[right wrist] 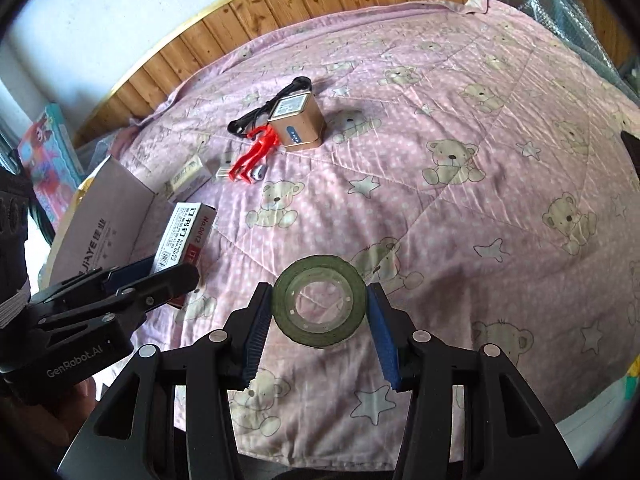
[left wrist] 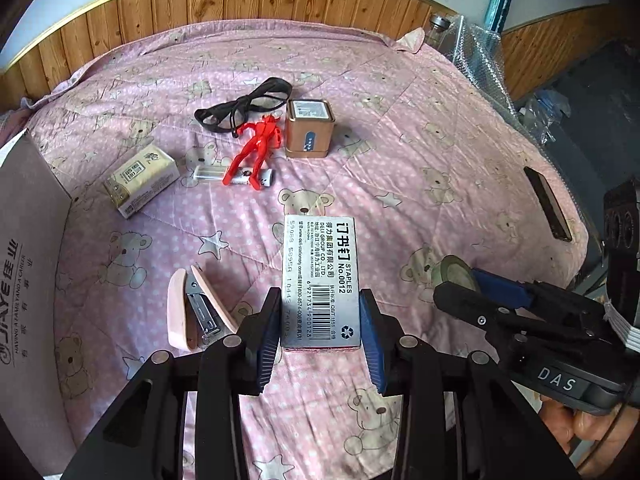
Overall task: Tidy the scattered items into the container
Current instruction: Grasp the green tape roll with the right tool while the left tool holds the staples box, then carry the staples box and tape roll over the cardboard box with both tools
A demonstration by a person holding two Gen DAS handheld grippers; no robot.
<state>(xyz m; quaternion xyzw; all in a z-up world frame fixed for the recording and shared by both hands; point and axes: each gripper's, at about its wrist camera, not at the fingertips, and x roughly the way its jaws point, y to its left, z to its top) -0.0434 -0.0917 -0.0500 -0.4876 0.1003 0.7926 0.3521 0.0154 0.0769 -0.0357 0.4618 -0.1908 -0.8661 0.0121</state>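
Grey staple box (left wrist: 320,280) sitting clamped in left tongs (left wrist: 320,332) above the bed (left wrist: 420,140); tape roll (right wrist: 319,300) resting between right tongs (right wrist: 318,328), contact uncertain. Cardboard container (left wrist: 28,240) waiting left. Risk: roll slipping, arms colliding

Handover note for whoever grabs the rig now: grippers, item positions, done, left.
Left gripper: shut on the grey staples box.
Right gripper: around the green tape roll, pads touching its sides.
Container: the grey cardboard box stands at the left edge of the pink bear-print quilt; its contents cannot be seen.
Still loose on the quilt: pink stapler, beige tissue pack, red toy figure, black glasses, copper square tin.
Left: drop both held items in, then collect the rest.
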